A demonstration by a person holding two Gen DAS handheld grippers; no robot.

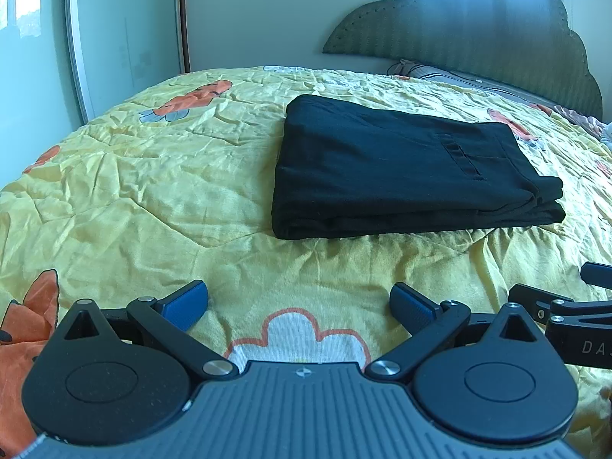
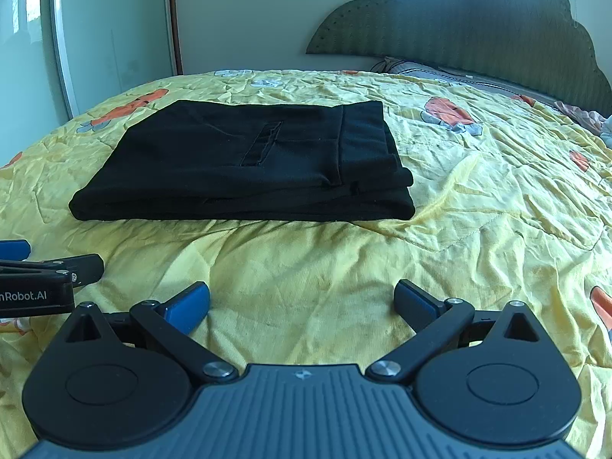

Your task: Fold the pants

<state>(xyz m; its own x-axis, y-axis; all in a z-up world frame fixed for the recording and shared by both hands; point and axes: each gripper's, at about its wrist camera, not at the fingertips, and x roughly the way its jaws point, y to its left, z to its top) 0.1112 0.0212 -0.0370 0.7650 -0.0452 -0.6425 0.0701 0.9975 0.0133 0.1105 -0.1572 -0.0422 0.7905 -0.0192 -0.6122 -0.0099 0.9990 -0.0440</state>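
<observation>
Black pants (image 1: 401, 168) lie folded into a flat, layered rectangle on a yellow flowered bedspread (image 1: 153, 176), waistband end to the right. In the right wrist view the same pants (image 2: 244, 164) sit ahead and to the left. My left gripper (image 1: 298, 302) stands open over the bedspread, well short of the pants, with nothing between its blue pads. My right gripper (image 2: 302, 302) is open too, empty, and short of the pants. Each gripper shows at the edge of the other's view: the right gripper (image 1: 566, 306) and the left gripper (image 2: 42, 271).
A dark green scalloped headboard (image 1: 478, 30) stands at the far right with pillows (image 1: 459, 76) below it. A pale sliding wardrobe door (image 1: 126, 38) runs along the left wall. The bedspread (image 2: 497, 191) is crumpled around the pants.
</observation>
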